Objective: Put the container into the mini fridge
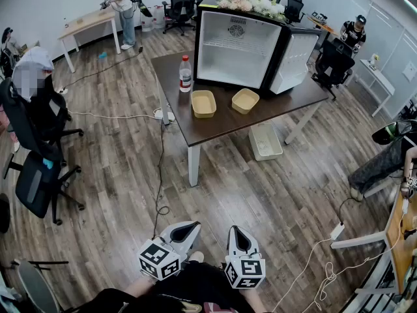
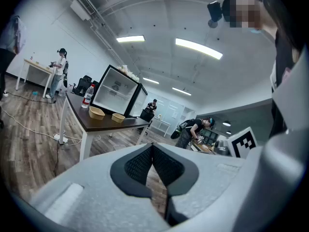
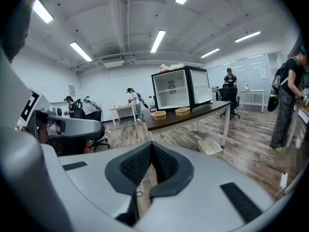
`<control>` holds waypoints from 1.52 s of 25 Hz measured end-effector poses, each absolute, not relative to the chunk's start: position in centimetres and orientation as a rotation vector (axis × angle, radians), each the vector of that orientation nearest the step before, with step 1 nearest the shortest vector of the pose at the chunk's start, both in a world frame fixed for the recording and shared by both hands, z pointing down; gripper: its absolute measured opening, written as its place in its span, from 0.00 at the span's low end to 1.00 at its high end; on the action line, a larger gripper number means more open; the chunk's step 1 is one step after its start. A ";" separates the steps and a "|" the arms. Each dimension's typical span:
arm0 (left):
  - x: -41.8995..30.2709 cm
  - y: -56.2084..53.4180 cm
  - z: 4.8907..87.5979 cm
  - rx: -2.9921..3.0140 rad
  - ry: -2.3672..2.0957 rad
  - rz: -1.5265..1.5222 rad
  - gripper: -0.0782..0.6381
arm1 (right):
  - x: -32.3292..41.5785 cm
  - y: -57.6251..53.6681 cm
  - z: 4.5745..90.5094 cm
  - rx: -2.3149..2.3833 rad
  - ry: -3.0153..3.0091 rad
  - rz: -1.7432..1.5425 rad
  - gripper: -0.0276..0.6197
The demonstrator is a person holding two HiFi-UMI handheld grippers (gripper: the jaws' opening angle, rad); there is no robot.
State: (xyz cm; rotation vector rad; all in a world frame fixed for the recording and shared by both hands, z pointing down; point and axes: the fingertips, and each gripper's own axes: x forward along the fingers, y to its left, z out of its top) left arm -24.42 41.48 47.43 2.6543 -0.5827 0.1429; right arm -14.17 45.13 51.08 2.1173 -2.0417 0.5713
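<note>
Both tools sit low and close to your body. Your left hand-held gripper [image 1: 189, 227] has its jaws pressed together with nothing between them, and your right hand-held gripper [image 1: 236, 231] is the same: closed tight and empty. The two are side by side, just apart, above the wood-plank floor [image 1: 247, 194].

Well ahead of both stands the dark brown wooden desk [image 1: 215, 128]. On it, straight out from your left hand-held gripper, rests a shallow tan square container [image 1: 203, 103]. A second tan container [image 1: 245, 100] lies just to its right, more in line with your right hand-held gripper. Neither is touched. Beyond them on the desk is the black mini fridge [image 1: 238, 47], with its white inside facing you and its door [image 1: 294, 62] swung wide to the right. A clear plastic bottle with a red label [image 1: 186, 74] stands upright, left of the fridge and behind the first container. Under the desk, on the right, a white basket [image 1: 266, 141] rests on the floor.
</note>
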 end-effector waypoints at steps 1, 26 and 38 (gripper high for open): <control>-24.3 41.6 47.5 2.660 -0.578 0.143 0.12 | -14.4 45.1 51.1 2.114 -2.041 0.566 0.05; -24.6 40.8 47.2 2.653 -0.626 0.041 0.12 | -15.7 45.2 51.2 2.053 -2.147 0.582 0.06; -22.2 34.3 48.6 2.657 -0.681 0.108 0.12 | -12.3 39.7 52.0 2.040 -2.036 0.588 0.06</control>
